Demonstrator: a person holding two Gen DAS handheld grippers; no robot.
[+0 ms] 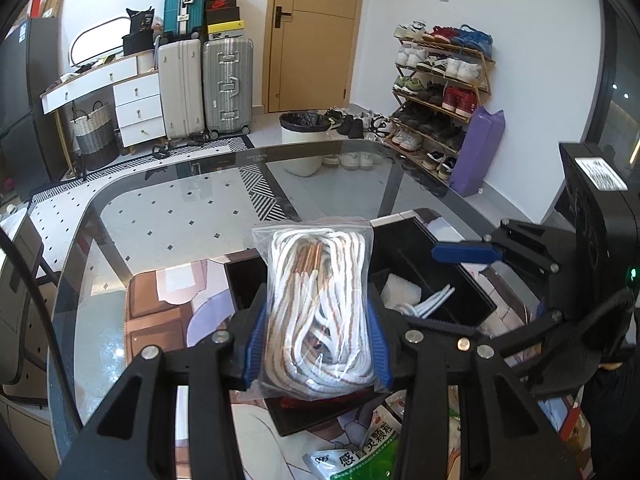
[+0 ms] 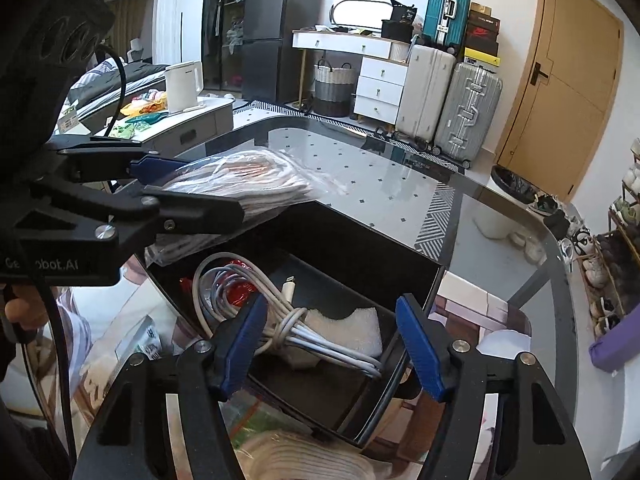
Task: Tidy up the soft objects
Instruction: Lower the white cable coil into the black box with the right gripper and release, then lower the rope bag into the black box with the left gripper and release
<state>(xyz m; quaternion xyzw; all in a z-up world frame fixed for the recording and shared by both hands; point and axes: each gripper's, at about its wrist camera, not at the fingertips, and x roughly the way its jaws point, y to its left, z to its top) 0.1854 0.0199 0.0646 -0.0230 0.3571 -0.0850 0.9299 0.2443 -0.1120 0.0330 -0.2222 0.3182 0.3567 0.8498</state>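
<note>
My left gripper (image 1: 318, 344) is shut on a clear plastic bag of white and copper laces (image 1: 320, 304) and holds it above the black divided box (image 1: 420, 236). The bag also shows in the right wrist view (image 2: 248, 184), clamped by the left gripper (image 2: 192, 184) over the box's far edge. My right gripper (image 2: 330, 344) is open and empty over the box (image 2: 360, 248). Below it lie a coiled white cable (image 2: 280, 320), a white foam piece (image 2: 352, 332) and a red item (image 2: 236, 292).
The box sits on a printed mat (image 1: 168, 308) on a glass table (image 1: 168, 208). A green-and-white packet (image 1: 360, 456) lies near me. A cream knitted item (image 2: 304, 460) is at the bottom. A white bin (image 1: 304, 140), suitcases (image 1: 228, 84) and a shoe rack (image 1: 440, 92) stand beyond.
</note>
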